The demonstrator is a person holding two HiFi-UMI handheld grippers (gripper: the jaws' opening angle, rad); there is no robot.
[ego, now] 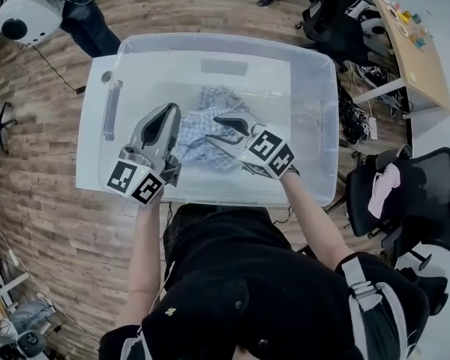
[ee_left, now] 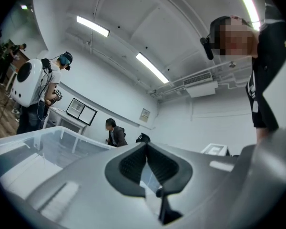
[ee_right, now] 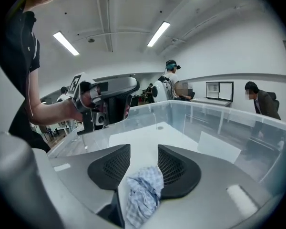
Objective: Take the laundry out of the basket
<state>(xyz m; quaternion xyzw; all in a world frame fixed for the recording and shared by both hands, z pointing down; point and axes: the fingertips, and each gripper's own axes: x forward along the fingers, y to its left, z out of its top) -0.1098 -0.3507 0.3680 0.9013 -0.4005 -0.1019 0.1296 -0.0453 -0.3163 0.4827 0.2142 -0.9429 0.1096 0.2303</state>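
Note:
A blue-and-white checked cloth (ego: 210, 100) lies crumpled on the floor of a clear plastic basket (ego: 315, 58) that stands on a white table (ego: 90, 152). My right gripper (ego: 214, 128) hangs just over the cloth's near side. In the right gripper view its jaws (ee_right: 144, 149) stand apart, and a bunch of the cloth (ee_right: 143, 190) sits loosely between them without being pressed. My left gripper (ego: 171, 111) hovers over the basket's left half beside the cloth. Its tips (ee_left: 146, 145) meet with nothing between them.
The basket's walls rise around both grippers. A grey bar (ego: 111, 109) runs along the basket's left wall. Black office chairs (ego: 412, 193) stand to the right, and a wooden desk (ego: 416, 51) at the back right. Cables lie on the wood floor.

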